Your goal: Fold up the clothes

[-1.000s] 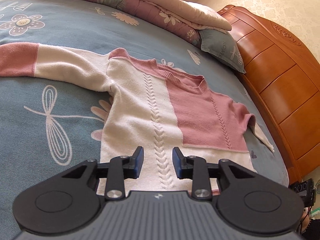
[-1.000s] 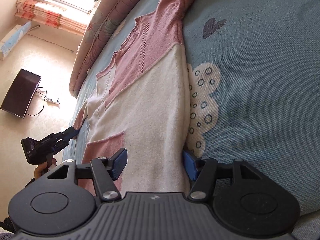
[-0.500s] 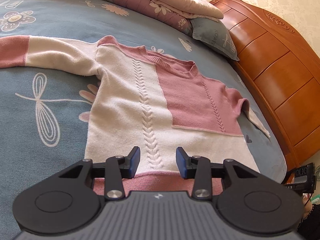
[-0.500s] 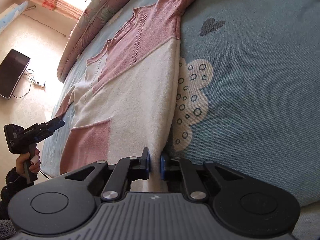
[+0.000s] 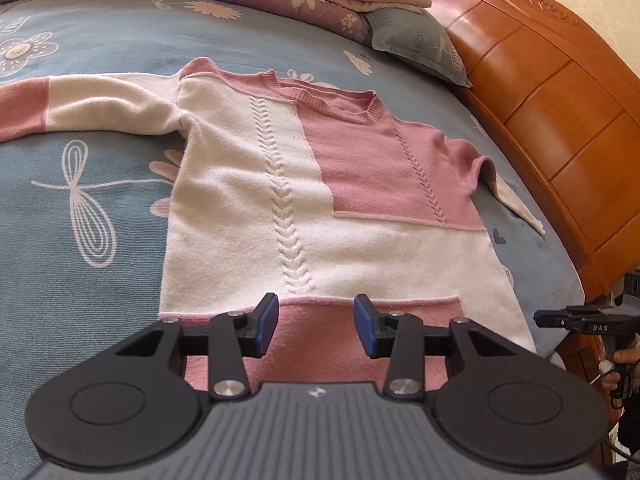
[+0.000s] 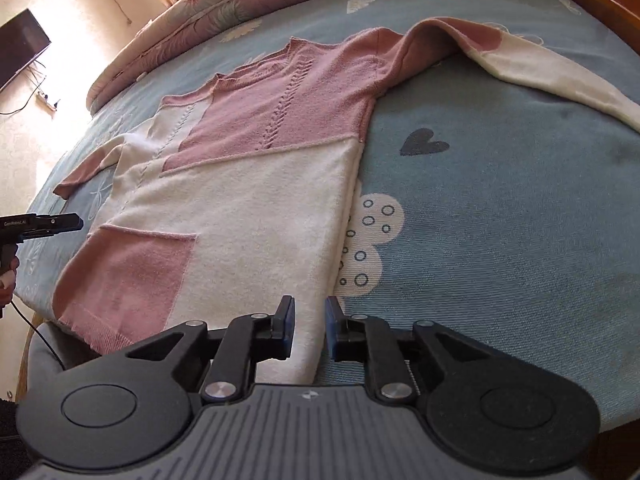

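Sweater (image 5: 256,184) flat on bedspread (image 6: 500,208); left gripper (image 5: 316,324) and right gripper (image 6: 310,326) opening, empty, above hem.

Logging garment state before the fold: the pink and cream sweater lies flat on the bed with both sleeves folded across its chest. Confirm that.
Not right. The sweater does lie flat on the bed, but both sleeves spread outward, not across the chest. The left wrist view shows it.

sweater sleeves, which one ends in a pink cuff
The sleeve stretched out over the dragonfly print; the other sleeve, toward the wooden headboard, ends cream.
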Demonstrator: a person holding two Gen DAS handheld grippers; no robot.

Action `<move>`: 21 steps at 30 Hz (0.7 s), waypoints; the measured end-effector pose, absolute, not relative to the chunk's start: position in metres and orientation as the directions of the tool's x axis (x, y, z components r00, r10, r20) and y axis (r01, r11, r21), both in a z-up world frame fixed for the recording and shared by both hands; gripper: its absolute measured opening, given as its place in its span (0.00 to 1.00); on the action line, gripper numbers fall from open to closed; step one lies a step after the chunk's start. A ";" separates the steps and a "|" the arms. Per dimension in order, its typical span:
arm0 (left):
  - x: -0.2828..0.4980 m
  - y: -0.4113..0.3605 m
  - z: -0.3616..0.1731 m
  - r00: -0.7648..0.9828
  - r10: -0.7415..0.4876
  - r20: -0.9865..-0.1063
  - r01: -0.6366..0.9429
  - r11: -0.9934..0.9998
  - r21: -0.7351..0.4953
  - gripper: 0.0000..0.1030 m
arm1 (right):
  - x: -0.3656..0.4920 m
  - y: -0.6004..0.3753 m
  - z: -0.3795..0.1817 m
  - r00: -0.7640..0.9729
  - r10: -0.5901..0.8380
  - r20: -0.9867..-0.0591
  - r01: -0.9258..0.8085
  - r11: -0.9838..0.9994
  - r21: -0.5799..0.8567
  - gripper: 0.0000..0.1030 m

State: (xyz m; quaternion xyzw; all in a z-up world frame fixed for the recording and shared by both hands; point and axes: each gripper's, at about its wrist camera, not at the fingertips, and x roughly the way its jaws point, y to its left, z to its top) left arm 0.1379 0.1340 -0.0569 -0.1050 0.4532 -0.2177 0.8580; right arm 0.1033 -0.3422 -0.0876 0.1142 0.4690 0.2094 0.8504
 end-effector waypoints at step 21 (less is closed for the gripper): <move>0.004 -0.015 -0.106 0.514 -0.269 -0.814 0.822 0.425 0.379 0.64 | 0.082 -0.247 -0.093 0.443 0.488 -0.752 -0.520 0.823 0.228 0.61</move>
